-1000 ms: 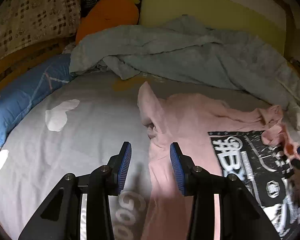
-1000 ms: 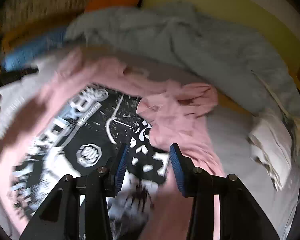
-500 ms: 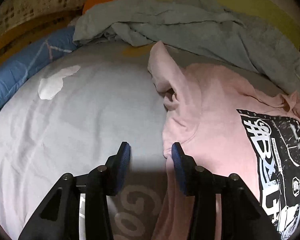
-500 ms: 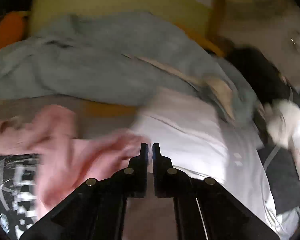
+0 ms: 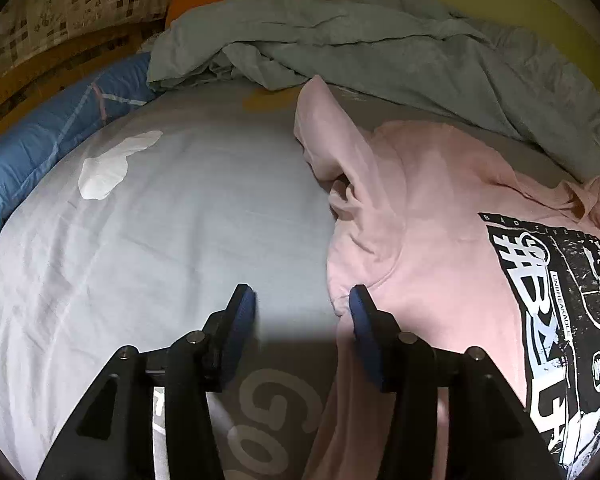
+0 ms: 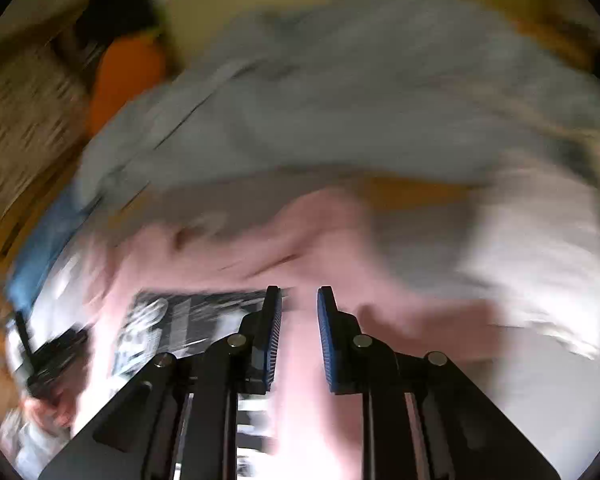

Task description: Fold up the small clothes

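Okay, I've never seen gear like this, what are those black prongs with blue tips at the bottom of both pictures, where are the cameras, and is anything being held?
The black prongs are two hand-held grippers, one in each of a person's hands. Each carries a wide-angle camera looking forward along its two fingers, so each picture is that gripper's own view.

In the left view, the left gripper hangs over a grey bedsheet. Its jaws have just been opening, and its right pad sits at the edge of a pink T-shirt with a black print, not pinching it. A rumpled grey-blue blanket lies behind.

The right view is blurred by motion. The right gripper is above the same shirt, its jaws narrowly apart and just opened, with nothing visibly clamped between them.
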The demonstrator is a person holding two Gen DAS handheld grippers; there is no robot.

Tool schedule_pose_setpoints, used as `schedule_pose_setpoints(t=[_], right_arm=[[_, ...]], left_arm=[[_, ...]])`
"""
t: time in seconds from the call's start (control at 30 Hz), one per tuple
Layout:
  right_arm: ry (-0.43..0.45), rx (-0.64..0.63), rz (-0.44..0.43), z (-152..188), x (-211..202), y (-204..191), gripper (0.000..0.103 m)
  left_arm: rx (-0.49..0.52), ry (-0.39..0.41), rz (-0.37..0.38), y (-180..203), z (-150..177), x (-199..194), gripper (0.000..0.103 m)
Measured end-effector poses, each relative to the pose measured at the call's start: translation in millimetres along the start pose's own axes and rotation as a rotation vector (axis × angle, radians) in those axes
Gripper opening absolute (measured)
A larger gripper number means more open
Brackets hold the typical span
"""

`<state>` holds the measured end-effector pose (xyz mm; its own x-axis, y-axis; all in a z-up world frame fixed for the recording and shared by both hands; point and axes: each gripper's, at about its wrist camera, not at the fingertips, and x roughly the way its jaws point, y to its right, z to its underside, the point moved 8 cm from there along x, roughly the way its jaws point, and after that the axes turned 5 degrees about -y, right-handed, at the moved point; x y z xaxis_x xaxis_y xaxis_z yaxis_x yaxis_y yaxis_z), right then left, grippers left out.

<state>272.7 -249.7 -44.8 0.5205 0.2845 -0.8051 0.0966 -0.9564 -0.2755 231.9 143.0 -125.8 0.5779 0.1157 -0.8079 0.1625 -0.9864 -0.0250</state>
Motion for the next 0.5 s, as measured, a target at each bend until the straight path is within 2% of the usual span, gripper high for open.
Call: schedule_pose_setpoints(t=[0.07,0.17,0.23,0.27,0.33,0.4,0.47,0.5], right_arm=[[-0.103,-0.042,0.0,-4,37,-26,0.019],[-0.217,-0.119,0.127,-11,101,-34,0.019],[-0.262,-0.11,0.209,-21,133,-28,0.019],[-0.242,-0.097,0.224,-30,141,-26,0.019],[-0.146,-0.085,0.278,-62,145,-22,0.019],[0.007,-0.062,0.413,-95,138,-10,0.019],[0.082,-0.025,0.512,-111,129,3,0.019],[0.11,0.014,0.454,-113,123,1,0.019]], left_arm=[[0.001,0.003,-0.013,-1,0,-1,0.052],[0.001,0.0,-0.01,0,1,-1,0.053],[0.002,-0.004,-0.011,0,2,-1,0.053],[0.004,-0.004,-0.013,0,2,-1,0.053],[0.007,-0.005,-0.015,-1,1,0,0.053],[0.012,-0.006,-0.02,0,1,0,0.054],[0.014,-0.006,-0.023,0,1,0,0.054],[0.014,-0.006,-0.023,0,1,0,0.054]])
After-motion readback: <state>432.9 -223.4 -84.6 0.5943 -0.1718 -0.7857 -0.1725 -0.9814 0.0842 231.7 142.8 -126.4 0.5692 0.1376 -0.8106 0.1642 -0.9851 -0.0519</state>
